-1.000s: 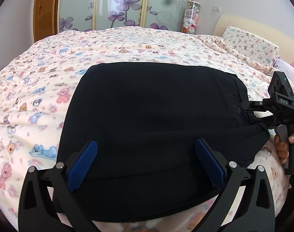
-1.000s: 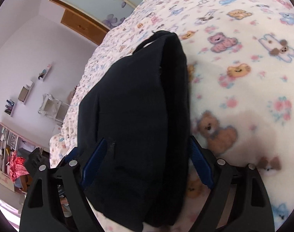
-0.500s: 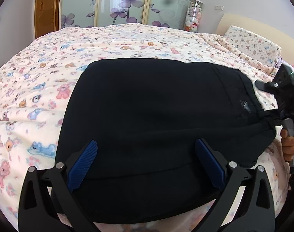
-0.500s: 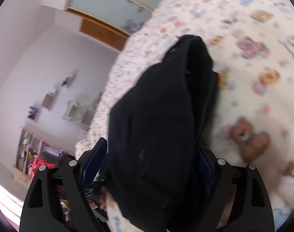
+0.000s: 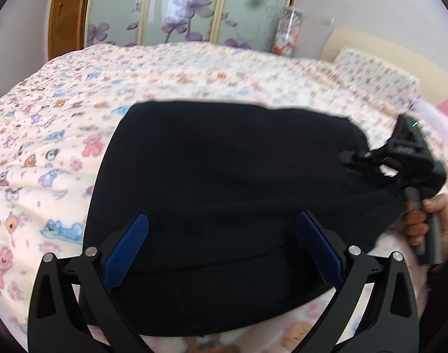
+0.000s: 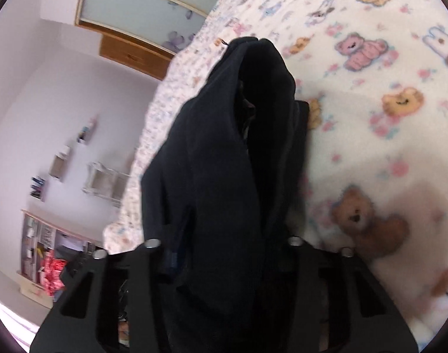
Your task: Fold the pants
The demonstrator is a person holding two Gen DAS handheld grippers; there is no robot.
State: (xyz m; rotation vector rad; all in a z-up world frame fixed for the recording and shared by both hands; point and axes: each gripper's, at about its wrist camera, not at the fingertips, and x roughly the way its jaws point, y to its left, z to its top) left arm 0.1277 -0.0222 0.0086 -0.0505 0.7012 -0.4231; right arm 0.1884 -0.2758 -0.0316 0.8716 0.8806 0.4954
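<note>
The black pants (image 5: 224, 194) lie folded in a thick stack on the bed. My left gripper (image 5: 224, 247) is open, its blue-padded fingers (image 5: 126, 247) spread over the stack's near edge without pinching it. My right gripper (image 6: 226, 253) is shut on the right end of the pants (image 6: 224, 153) and lifts that end, so the layers bunch and gape. The right gripper also shows in the left wrist view (image 5: 368, 158), held by a hand at the stack's right side.
The bed's teddy-bear blanket (image 5: 47, 147) surrounds the pants. A pillow (image 5: 376, 73) and headboard lie at the far right. Sliding wardrobe doors (image 5: 179, 8) stand behind the bed. The bed's edge and shelves (image 6: 47, 253) show at the left of the right wrist view.
My right gripper closed on the right end of the pants and raised it, bunching the fabric. My left gripper stayed open over the near edge.
</note>
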